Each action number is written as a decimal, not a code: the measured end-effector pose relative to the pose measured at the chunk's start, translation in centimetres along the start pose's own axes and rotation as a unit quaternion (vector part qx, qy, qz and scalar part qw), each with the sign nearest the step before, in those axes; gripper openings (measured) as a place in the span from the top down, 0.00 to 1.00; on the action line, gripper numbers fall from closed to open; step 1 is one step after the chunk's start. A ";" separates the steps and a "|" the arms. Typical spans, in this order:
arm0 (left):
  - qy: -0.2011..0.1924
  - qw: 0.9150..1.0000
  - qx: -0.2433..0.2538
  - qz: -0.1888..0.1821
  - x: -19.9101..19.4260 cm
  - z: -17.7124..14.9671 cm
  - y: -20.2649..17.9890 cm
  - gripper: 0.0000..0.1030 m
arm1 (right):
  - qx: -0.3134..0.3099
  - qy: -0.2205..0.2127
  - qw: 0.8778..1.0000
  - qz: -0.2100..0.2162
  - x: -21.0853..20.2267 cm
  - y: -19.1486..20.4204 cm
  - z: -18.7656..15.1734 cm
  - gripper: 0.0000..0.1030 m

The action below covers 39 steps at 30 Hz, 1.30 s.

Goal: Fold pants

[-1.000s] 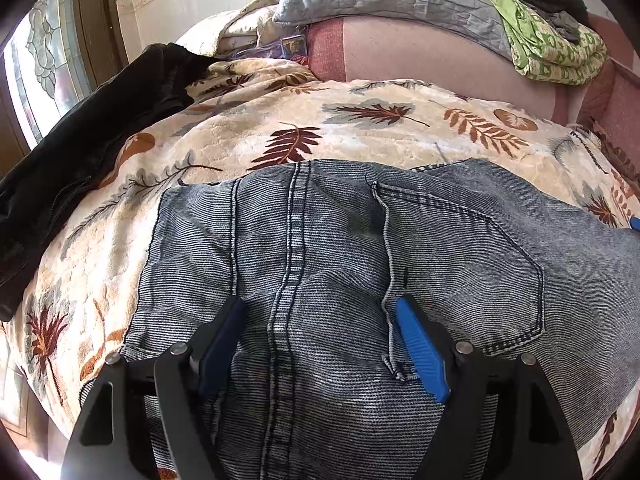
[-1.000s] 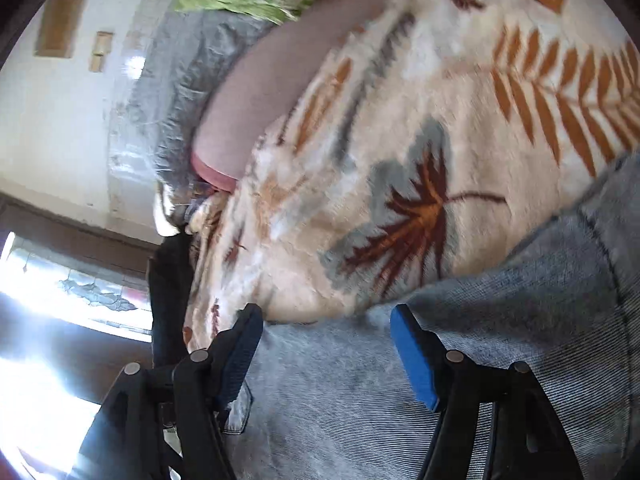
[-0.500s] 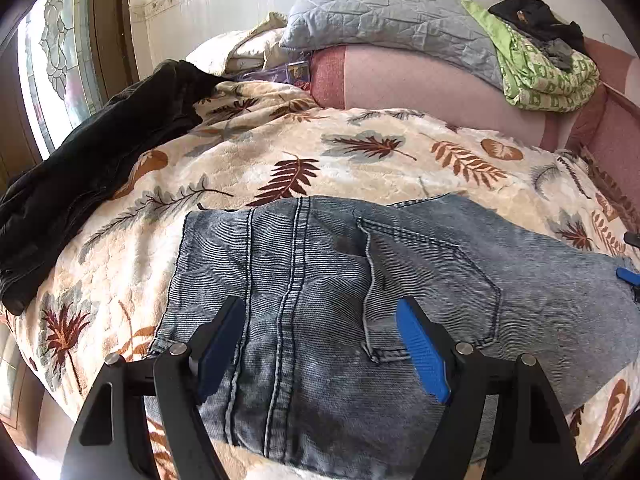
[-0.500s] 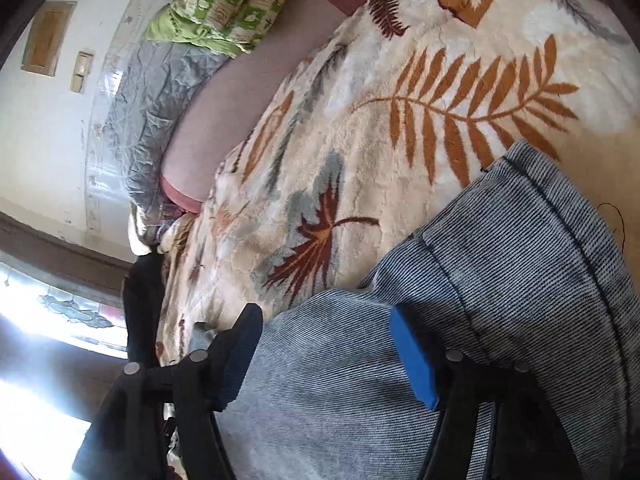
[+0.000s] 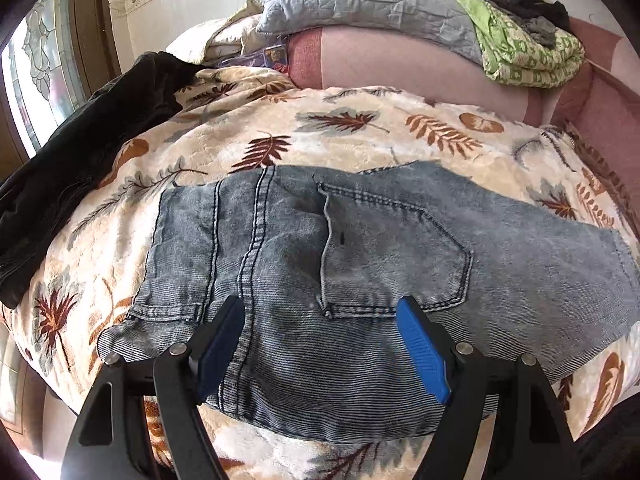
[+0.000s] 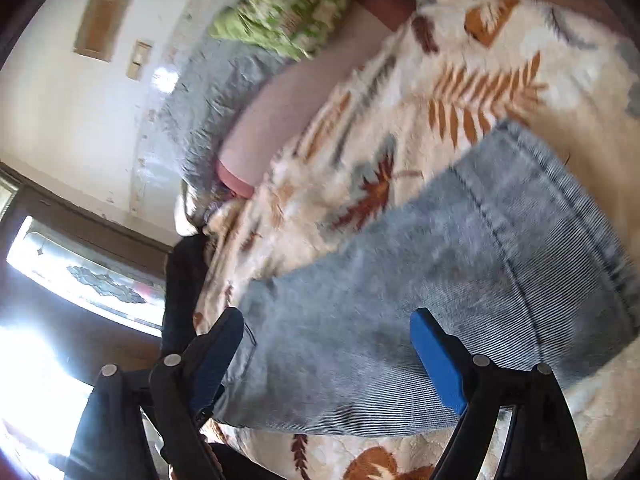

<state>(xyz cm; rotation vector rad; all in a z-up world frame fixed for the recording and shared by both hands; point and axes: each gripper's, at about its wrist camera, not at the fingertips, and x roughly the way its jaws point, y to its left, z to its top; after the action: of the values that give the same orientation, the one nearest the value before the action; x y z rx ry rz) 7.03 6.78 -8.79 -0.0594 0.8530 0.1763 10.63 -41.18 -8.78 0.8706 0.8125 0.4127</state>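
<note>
Faded blue jeans (image 5: 360, 264) lie folded flat on the leaf-print blanket (image 5: 340, 128), back pocket up, waist end to the left. My left gripper (image 5: 320, 332) is open and empty, held above the jeans' near edge. In the right wrist view the jeans (image 6: 460, 264) lie across the blanket, hem end at the right. My right gripper (image 6: 326, 340) is open and empty above the denim, apart from it.
A black garment (image 5: 80, 160) lies along the bed's left edge by the window. A grey quilted pillow (image 5: 368, 4), a pink bolster (image 5: 400, 64) and a green folded cloth (image 5: 528, 48) with dark clothes sit at the head. The bed's near edge drops off below the grippers.
Both grippers have pulled back and up from the jeans. More of the folded jeans and blanket shows in each view. Both stay open.
</note>
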 end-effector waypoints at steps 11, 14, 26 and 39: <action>0.006 0.995 0.014 -0.096 -1.1 1.0 -6.6 0.24 | 0.200 -0.034 0.978 -0.040 -7.0 -11.5 -1.1 0.14; 0.016 0.992 0.009 -0.125 -1.0 1.3 -9.5 0.24 | 0.183 -0.019 0.982 -0.043 -5.3 -11.2 -0.4 0.15; 0.068 0.986 0.097 -0.115 2.9 1.9 -24.1 0.24 | 0.193 -0.009 0.976 -0.098 -4.1 -12.9 0.1 0.70; 0.044 0.970 0.241 0.002 4.7 -0.5 -29.1 0.18 | 0.110 0.009 0.981 -0.159 -3.6 -10.3 0.7 0.78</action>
<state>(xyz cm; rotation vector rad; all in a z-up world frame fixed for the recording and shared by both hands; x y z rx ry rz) 14.94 -21.33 -13.20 0.3922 0.9661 -0.0339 8.91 -49.92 -15.15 0.9227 1.0097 0.0491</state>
